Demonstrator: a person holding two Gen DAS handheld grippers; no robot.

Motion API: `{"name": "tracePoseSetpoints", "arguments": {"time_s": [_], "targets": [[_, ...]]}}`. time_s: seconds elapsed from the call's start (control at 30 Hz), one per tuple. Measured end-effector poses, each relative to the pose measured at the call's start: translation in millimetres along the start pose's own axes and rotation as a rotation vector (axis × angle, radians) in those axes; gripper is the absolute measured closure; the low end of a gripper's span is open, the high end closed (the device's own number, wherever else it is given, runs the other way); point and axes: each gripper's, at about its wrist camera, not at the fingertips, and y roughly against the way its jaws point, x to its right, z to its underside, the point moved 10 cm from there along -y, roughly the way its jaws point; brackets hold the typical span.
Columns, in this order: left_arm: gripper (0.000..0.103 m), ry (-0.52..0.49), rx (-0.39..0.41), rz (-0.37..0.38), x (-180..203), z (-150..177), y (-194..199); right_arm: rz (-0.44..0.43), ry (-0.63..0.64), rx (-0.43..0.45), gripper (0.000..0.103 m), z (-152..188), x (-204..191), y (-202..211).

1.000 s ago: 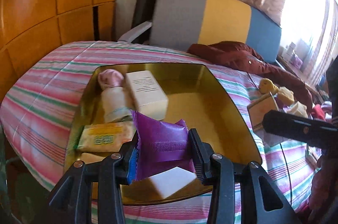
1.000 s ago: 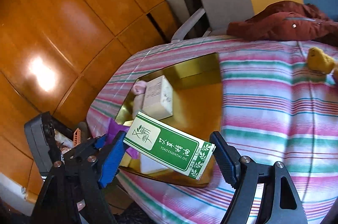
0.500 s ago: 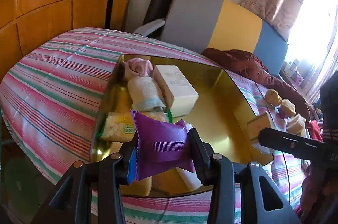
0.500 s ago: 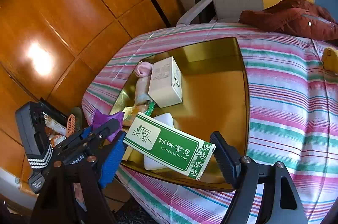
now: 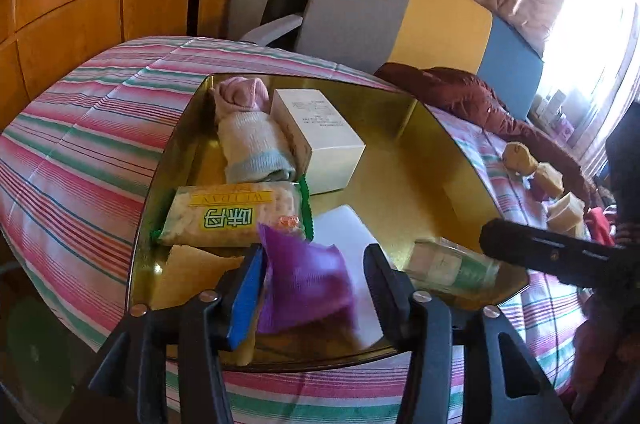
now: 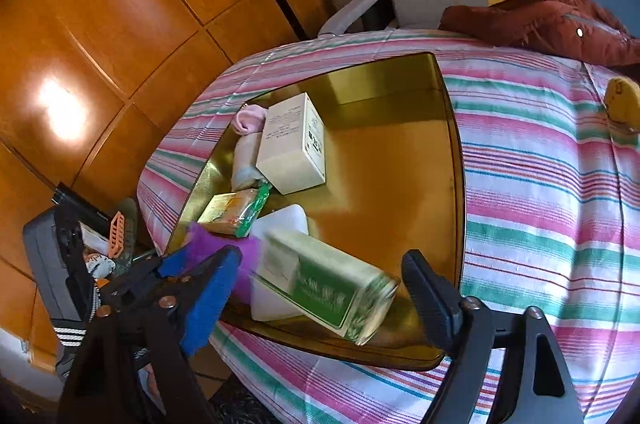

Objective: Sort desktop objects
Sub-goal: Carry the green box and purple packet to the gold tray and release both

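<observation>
On your striped bed (image 6: 540,159), the gold tray (image 6: 452,159) takes a blurred green box (image 6: 324,288), long axis slanting down-right; both your jaws have just been opening, the purple packet (image 5: 304,280) loose in the left.

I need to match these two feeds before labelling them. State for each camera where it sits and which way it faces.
Left wrist: on the left gripper, looking down into the gold metal tray; own open fingers straddle the purple packet; the right gripper's black finger intrudes.
Right wrist: on the right gripper, looking down at the tray's near corner; open fingers flank the blurred green-and-white box.
Shared: tray, packet, cream carton.
</observation>
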Motion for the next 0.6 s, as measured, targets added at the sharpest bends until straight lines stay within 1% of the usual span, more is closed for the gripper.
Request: {"name": "tracePoseSetpoints", "arguments": {"time_s": [0.03,0.23,0.37,0.43,0.6], "targets": [[0.05,0.004,0.002,0.003,-0.3,-0.6,0.9,0.001,-0.006,0.0,0.012,0.3,1.2,-0.3],[0.05,-0.012,0.018,-0.016,-0.5,-1.2,5.3,0.0,-0.025,-0.001,0.012,3.5,6.0,0.2],[0.05,-0.021,0.024,-0.029,-0.2,-0.3,8.8,0.002,-0.031,0.005,0.009,5.6,6.6,3.5],[0.05,-0.03,0.037,-0.037,0.8,-2.4,12.9,0.008,-0.028,0.013,0.006,5.6,6.4,6.5],[0.05,-0.045,0.081,-0.073,1.7,-13.7,27.2,0.044,-0.004,0.044,0.003,3.9,5.8,15.5]]}}
